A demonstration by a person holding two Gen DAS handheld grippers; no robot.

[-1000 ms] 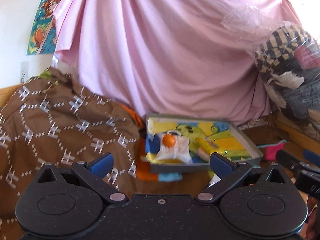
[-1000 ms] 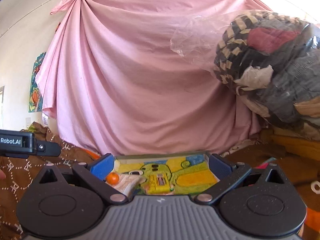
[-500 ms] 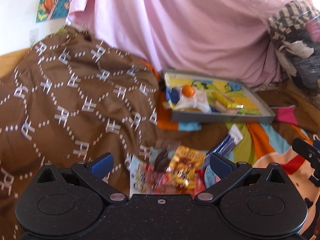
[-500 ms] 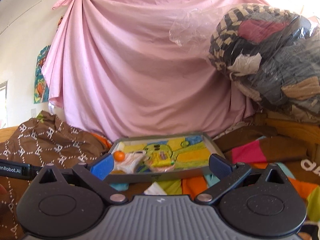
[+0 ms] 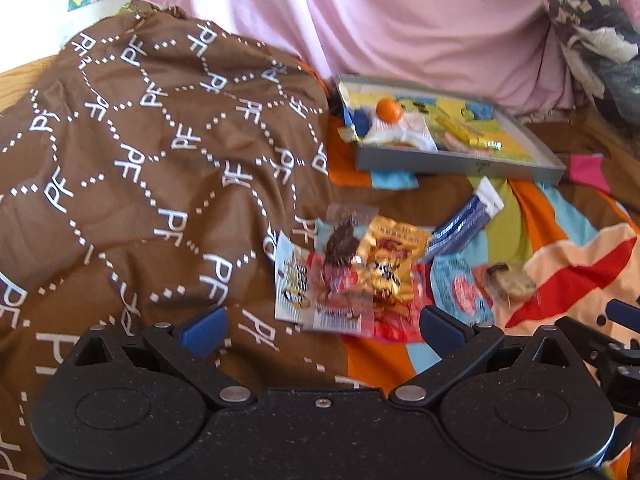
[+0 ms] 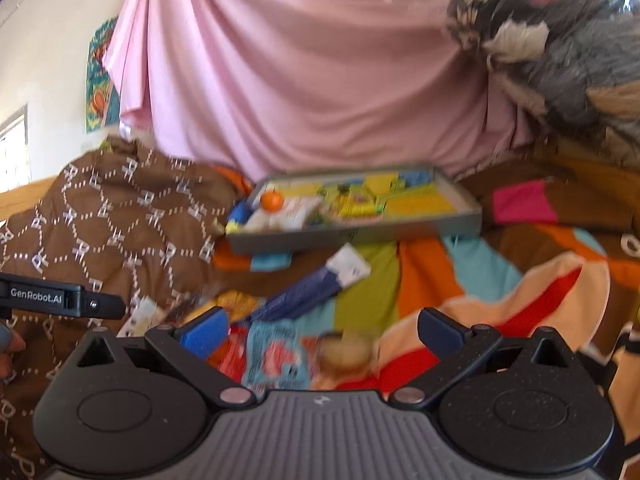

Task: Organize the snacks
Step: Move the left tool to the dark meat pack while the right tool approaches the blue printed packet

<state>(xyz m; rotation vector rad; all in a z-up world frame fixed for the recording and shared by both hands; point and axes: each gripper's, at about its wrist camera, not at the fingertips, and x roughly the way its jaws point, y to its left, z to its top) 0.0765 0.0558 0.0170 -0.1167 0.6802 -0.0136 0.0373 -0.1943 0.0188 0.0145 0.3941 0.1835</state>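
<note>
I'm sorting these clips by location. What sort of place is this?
Most likely a bedroom, with the snacks spread on a bed. A brown patterned quilt lies bunched beside a colourful blanket, a clear bag stuffed with clothes sits behind, and a pink sheet drapes the wall.

Bright daylight; motion blur; fisheye warp

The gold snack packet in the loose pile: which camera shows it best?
The left wrist view. There the gold snack packet lies in full sight, centred ahead of the open left gripper. In the right wrist view only a blurred yellow patch shows, partly behind a finger of the right gripper.
</note>
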